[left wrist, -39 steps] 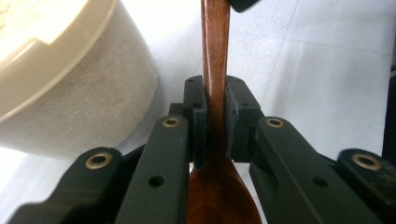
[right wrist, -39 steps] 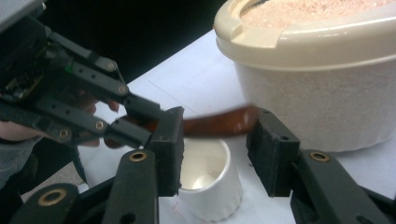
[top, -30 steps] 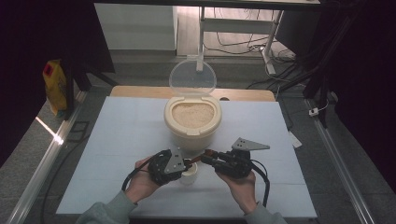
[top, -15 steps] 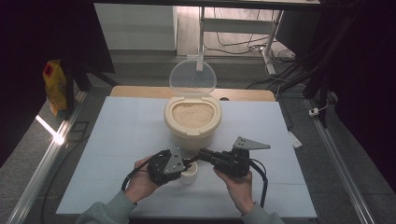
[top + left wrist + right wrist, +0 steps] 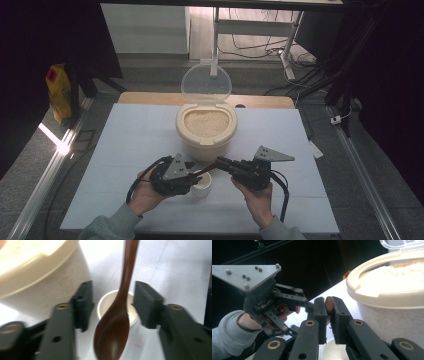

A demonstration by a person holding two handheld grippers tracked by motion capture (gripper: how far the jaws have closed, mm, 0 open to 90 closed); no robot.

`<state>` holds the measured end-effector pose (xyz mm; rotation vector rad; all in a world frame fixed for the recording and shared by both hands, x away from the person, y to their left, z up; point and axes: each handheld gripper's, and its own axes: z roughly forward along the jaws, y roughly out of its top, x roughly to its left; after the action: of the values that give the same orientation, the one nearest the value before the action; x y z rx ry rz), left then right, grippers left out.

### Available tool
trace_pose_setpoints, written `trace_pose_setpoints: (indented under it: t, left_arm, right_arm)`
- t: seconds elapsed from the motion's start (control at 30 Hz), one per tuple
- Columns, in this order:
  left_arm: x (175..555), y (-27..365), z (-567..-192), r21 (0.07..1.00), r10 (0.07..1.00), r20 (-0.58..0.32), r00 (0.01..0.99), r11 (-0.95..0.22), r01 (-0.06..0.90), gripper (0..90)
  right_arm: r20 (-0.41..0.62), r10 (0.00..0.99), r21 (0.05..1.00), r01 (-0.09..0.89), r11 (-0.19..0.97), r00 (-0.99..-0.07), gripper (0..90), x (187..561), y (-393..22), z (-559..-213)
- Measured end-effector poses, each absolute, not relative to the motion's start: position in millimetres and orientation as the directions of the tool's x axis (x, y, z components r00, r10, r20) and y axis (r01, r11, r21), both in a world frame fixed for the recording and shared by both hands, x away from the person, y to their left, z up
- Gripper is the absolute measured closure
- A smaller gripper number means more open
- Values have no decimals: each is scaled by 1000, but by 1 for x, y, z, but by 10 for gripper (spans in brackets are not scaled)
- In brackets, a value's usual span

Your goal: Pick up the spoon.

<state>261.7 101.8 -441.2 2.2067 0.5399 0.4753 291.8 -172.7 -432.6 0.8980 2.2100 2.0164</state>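
White tabletop [image 5: 125, 150], dark room beyond

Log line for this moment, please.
right gripper: shut on spoon handle | left gripper: just opened, spoon bowl between fingers, untouched | cup: beneath | rice container: lid open

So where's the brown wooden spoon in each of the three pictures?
High view: the spoon is a thin brown strip low in the middle, between the two grippers, above the small white cup.
Left gripper view: centre, handle running to the top edge, bowl low between the open jaws, over the cup.
Right gripper view: its handle end shows just left of centre, clamped in the black jaws.
Shared landmark: the cream rice container.
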Motion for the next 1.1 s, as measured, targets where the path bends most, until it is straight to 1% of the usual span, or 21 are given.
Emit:
trace_pose_setpoints:
  t: [0.07,0.1,0.13,0.17,0.33,0.47,0.73,0.87,1.1]
  left_arm:
    - [261,114,-444,790,552,118,825,-556,259,398]
    - [261,120,-446,794,569,104,816,-541,276,398]
    - [260,130,-450,798,592,85,801,-522,301,361]
    - [260,130,-450,798,592,85,801,-522,301,350]
    - [255,162,-464,806,653,41,757,-468,361,298]
    - [251,186,-474,812,691,-4,722,-419,406,284]
    - [246,220,-492,807,745,-53,665,-360,468,260]
    - [247,227,-499,799,759,-55,649,-357,485,257]
    - [247,223,-504,783,752,-33,658,-390,484,252]
  right_arm:
    - [358,420,920,391,-7,-834,832,293,-176,-432]
    - [358,420,920,391,-7,-834,832,293,-176,-432]
    - [359,422,921,389,-16,-833,832,294,-179,-431]
    - [358,424,922,388,-17,-832,832,294,-180,-431]
    - [356,430,925,377,-40,-829,833,295,-188,-428]
    - [354,433,927,371,-48,-829,833,296,-192,-426]
    - [329,449,938,342,-54,-831,832,294,-203,-419]
    - [324,449,941,333,-60,-833,833,293,-208,-416]
    - [321,448,945,317,-84,-835,833,290,-216,-408]
